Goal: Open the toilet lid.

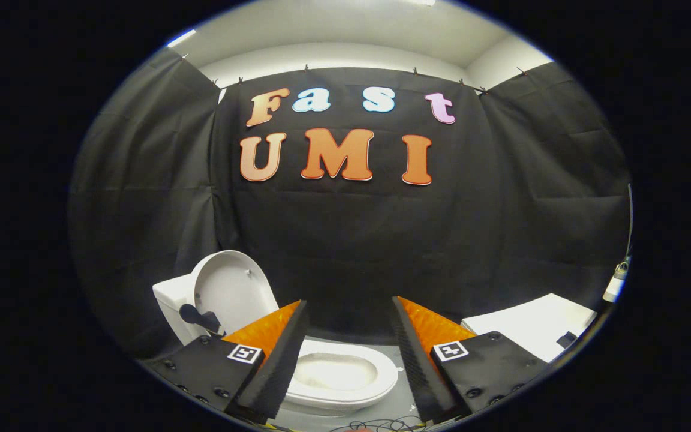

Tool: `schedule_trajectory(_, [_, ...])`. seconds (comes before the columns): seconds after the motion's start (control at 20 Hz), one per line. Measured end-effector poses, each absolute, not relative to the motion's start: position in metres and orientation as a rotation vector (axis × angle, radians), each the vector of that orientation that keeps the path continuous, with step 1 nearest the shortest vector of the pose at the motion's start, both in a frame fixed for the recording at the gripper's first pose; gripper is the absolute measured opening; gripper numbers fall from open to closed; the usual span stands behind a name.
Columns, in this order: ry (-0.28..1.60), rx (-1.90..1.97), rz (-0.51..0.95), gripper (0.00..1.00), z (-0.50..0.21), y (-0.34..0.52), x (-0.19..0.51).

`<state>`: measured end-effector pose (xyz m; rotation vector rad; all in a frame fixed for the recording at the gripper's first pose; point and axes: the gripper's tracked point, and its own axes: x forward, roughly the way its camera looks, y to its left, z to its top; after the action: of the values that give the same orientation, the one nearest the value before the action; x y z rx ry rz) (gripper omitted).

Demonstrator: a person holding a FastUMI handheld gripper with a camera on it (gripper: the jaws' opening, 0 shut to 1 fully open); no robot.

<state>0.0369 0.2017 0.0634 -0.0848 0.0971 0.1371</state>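
Below the claw (345,354), between its wide-spread, empty fingers, sits the toilet bowl (336,377); at ten o'clock the toilet lid (231,291) already stands upright against the tank (171,303). Opening looks finished, so the next move is probably just backing clear

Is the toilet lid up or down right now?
Up. The toilet lid stands raised against the tank, leaving the seat and bowl uncovered. The gripper is open, holding nothing.
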Motion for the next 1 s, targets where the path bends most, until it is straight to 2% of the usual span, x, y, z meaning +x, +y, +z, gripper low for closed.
schedule_trajectory(0.5, [0.101,0.028,0.059,0.89,0.055,0.084,-0.014])
schedule_trajectory(0.9, [0.006,-0.065,0.063,0.93,0.03,0.065,-0.027])
schedule_trajectory(1.0, [-0.026,-0.072,0.06,0.92,0.021,0.062,-0.031])
